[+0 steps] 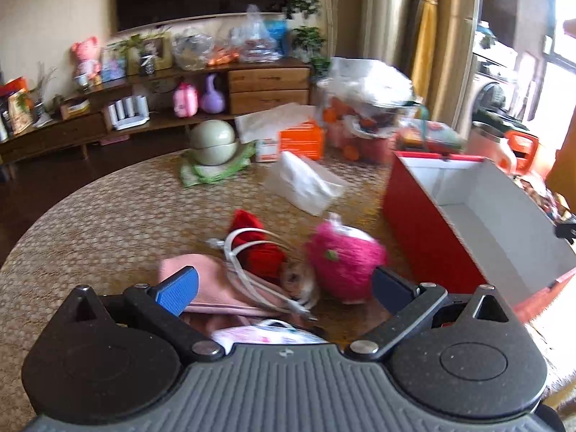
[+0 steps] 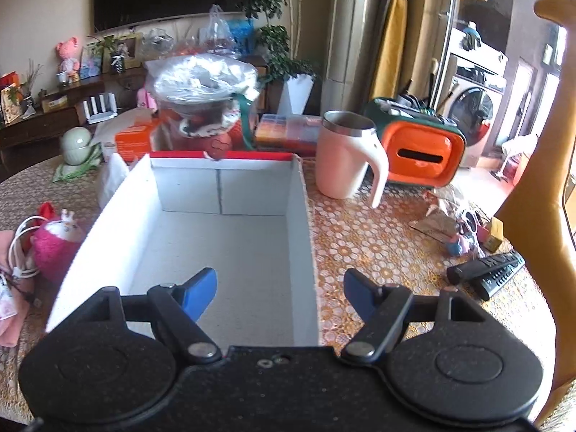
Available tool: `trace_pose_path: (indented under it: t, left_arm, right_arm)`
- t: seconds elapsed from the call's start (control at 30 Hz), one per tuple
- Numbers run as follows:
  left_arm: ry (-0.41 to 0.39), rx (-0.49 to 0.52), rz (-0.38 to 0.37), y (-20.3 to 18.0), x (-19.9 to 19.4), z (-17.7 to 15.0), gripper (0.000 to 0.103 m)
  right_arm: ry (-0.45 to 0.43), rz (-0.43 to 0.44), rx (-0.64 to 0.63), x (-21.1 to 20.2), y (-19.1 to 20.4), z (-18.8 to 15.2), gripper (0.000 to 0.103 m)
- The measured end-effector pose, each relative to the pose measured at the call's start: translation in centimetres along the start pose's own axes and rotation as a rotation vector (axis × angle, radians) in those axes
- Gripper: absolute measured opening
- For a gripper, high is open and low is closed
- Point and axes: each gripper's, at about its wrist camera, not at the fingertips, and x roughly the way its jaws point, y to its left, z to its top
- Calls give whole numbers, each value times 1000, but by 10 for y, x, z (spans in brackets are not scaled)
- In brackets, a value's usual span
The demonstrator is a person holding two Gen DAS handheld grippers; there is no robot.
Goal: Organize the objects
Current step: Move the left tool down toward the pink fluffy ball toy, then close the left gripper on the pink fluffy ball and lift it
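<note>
Right claw (image 2: 280, 293) agape over bare-floored red box (image 2: 230, 248)

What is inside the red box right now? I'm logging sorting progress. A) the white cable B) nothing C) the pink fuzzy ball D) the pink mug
B: in the right wrist view the red box shows only its bare white floor; the pink fuzzy ball and white cable lie outside it on the table, and the pink mug stands beyond its far corner.
</note>
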Motion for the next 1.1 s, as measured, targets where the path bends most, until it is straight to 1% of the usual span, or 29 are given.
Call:
trace_pose_path:
  t: [0.07, 0.17, 0.27, 0.47, 0.6, 0.7, 0.73, 0.77, 0.9, 0.97, 1.0, 1.07, 1.1]
  left_arm:
    - [9, -1, -10, 6, 6, 3, 103]
    - [27, 29, -28, 2, 20, 6, 103]
    - [46, 56, -52, -9, 36, 8, 103]
    - [109, 100, -94, -35, 81, 15, 103]
    - [143, 155, -106, -51, 105, 19, 103]
    - [169, 183, -92, -58, 121, 18, 102]
    - [176, 186, -90, -59, 124, 18, 102]
    - [180, 189, -83, -60, 127, 18, 102]
    - [178, 195, -73, -63, 133, 19, 102]
    - [179, 202, -71, -65, 135, 19, 102]
    - [176, 209, -67, -67, 136, 19, 102]
    - [169, 224, -54, -69, 137, 18, 101]
    - [167, 230, -54, -70, 137, 17, 100]
  right_arm:
    - [14, -11, 6, 7, -6, 0, 76]
    - [45, -33, 15, 19, -14, 0, 76]
    - [74, -35, 29, 28, -20, -1, 76]
    - [126, -37, 32, 47, -22, 1, 75]
    - [149, -33, 22, 57, -21, 2, 73]
    - [170, -13, 37, 64, -24, 3, 70]
    - [180, -8, 42, 67, -25, 3, 65]
    - [193, -6, 47, 70, -27, 4, 58]
    - [213, -10, 54, 77, -30, 8, 48]
    - [218, -12, 59, 78, -31, 10, 40]
    - [223, -10, 60, 78, -30, 10, 38]
    - [229, -7, 59, 76, -29, 8, 29]
    - [233, -8, 60, 75, -28, 8, 27]
